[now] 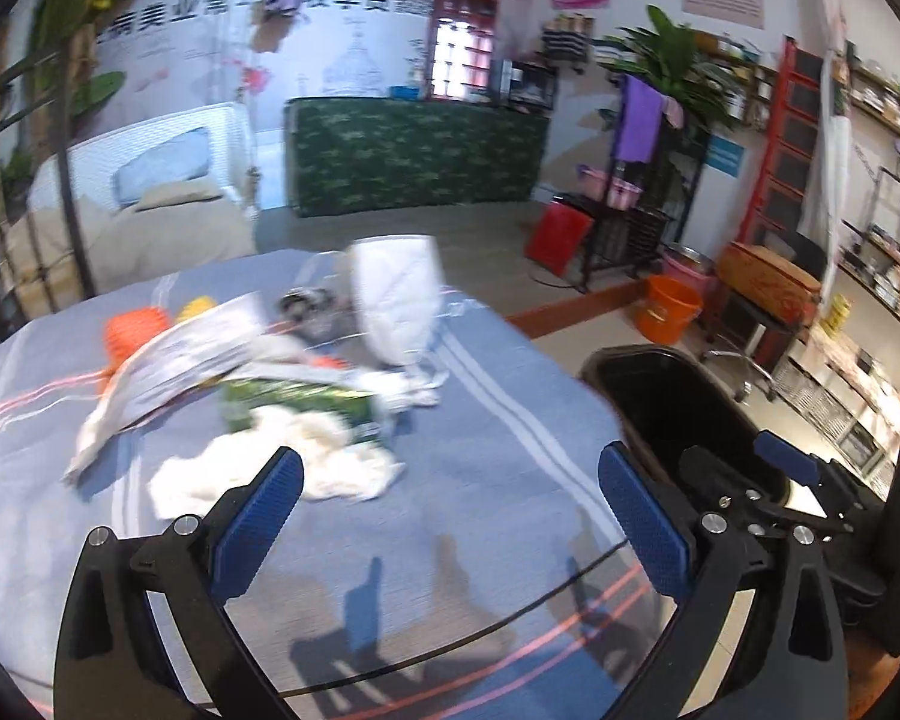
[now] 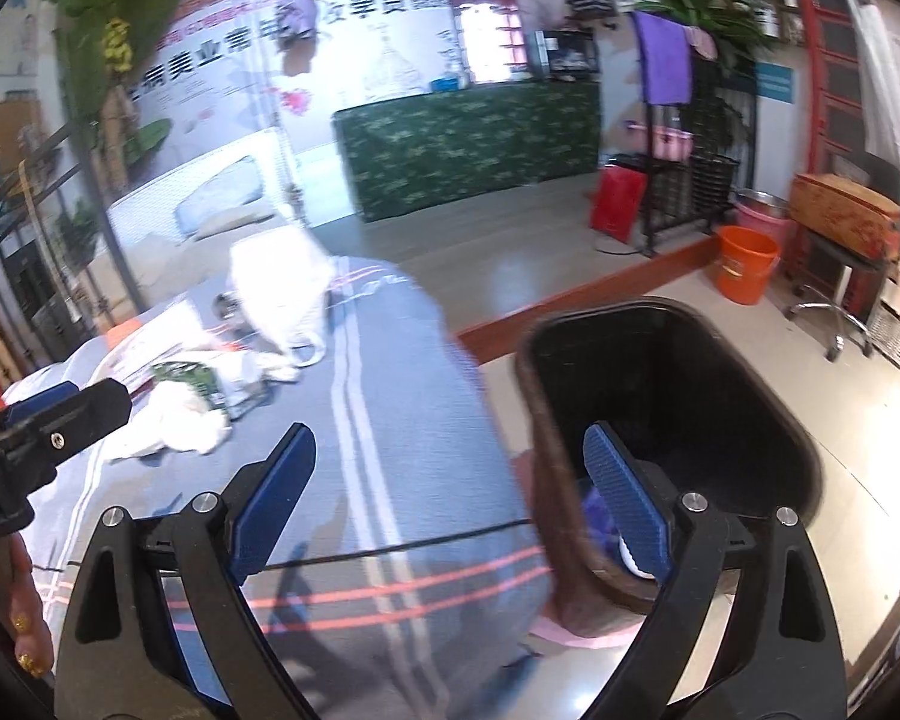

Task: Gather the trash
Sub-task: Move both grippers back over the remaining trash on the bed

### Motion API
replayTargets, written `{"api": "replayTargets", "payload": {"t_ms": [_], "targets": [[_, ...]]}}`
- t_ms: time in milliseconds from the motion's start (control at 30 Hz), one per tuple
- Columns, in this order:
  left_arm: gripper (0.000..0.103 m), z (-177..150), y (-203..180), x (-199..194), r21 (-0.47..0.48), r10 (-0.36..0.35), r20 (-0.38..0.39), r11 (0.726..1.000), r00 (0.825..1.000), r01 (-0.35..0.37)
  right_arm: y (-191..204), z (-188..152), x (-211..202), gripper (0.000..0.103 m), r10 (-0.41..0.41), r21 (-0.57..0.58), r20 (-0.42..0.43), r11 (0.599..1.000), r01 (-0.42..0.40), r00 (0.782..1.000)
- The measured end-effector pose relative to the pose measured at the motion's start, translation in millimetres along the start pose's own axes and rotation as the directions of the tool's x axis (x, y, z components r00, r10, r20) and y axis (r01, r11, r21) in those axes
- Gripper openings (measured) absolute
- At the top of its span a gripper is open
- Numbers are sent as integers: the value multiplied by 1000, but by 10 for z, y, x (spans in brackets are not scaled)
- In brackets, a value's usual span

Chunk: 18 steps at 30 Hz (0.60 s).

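Trash pile [image 1: 258,372] is seen on the grey striped bedcover [image 1: 480,480], toward its far edge: orange item [image 1: 129,333] at the left, then a white wrapper [image 1: 186,354], a green packet [image 1: 306,402], crumpled white tissue [image 1: 282,462] nearest, and a white bag [image 1: 399,300] at the far right of the pile. Left gripper [image 1: 450,516] is held fully open, nothing between the pads. Right gripper [image 2: 450,498] is likewise spread wide and empty. Black bin [image 2: 678,420] is placed on the floor just beside the cover's right edge.

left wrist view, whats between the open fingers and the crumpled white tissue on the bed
Only bare grey-blue striped bedsheet lies between the left gripper and the crumpled white tissue, seen in the left wrist view.
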<state>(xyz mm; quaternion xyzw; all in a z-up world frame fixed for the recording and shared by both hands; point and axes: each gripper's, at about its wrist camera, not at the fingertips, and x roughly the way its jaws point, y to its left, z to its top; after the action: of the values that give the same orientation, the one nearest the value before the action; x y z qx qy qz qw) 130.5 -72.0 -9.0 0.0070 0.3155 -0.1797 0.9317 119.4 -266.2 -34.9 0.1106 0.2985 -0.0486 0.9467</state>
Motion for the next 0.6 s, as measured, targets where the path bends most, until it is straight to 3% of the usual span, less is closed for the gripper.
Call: {"api": "replayTargets", "payload": {"t_ms": [333,467,600], "targets": [[97,-263,891,-179,-141,127,-39,981,991,-132,825,36,223,90,143,-147,-79,977,-153,987],[96,-358,1139,-226,-186,146,-63,970,987,-156,1120,95,367,90,180,-193,-126,960,-202,976],[94,-368,1309,-142,-171,151,-91,971,984,-165,1350,103,524,90,184,-236,-167,947,-220,969]]}}
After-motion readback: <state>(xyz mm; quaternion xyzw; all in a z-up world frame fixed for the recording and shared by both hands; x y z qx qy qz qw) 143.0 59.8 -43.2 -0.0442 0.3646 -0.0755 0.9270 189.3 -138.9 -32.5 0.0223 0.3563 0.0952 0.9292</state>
